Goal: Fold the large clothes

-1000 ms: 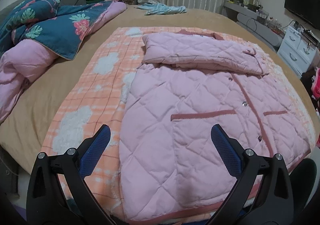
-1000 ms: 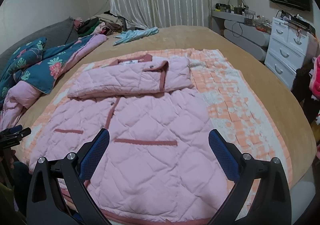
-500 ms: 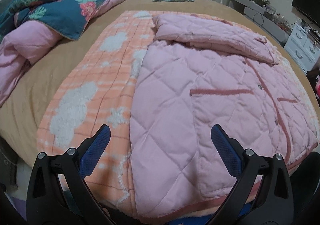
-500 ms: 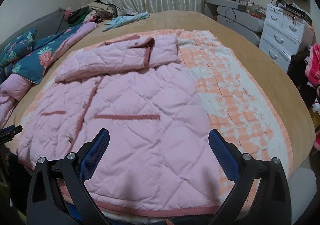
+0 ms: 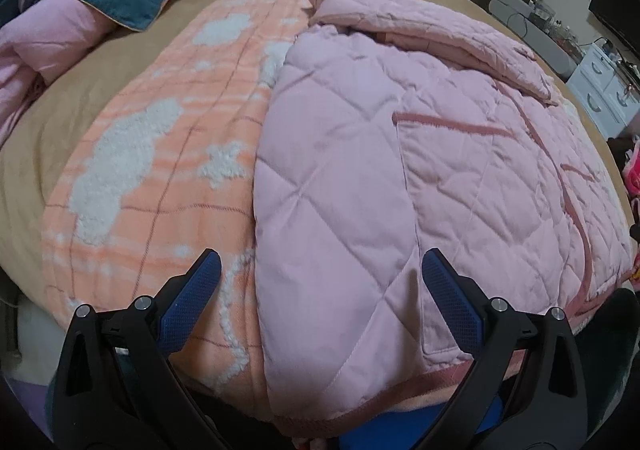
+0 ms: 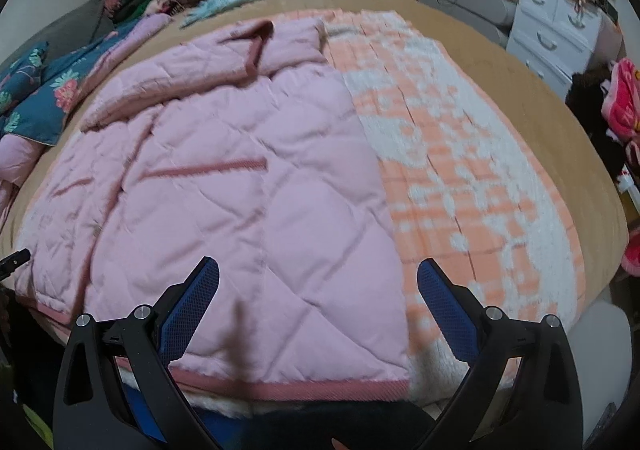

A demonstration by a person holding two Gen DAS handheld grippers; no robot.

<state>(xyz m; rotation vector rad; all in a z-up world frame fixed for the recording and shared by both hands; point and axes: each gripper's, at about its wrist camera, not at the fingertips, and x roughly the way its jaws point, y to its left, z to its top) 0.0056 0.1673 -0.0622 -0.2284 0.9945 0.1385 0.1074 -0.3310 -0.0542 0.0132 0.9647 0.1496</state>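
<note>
Though its sleeves lie folded, pink quilted coat (image 5: pixel 420 153) lies flat.

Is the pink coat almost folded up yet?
Not yet. The sleeves are already folded across the top of the pink coat. Both grippers, left and right, are open over its bottom hem, one near each corner, holding nothing. Grabbing the hem and folding the body up is still left.
</note>
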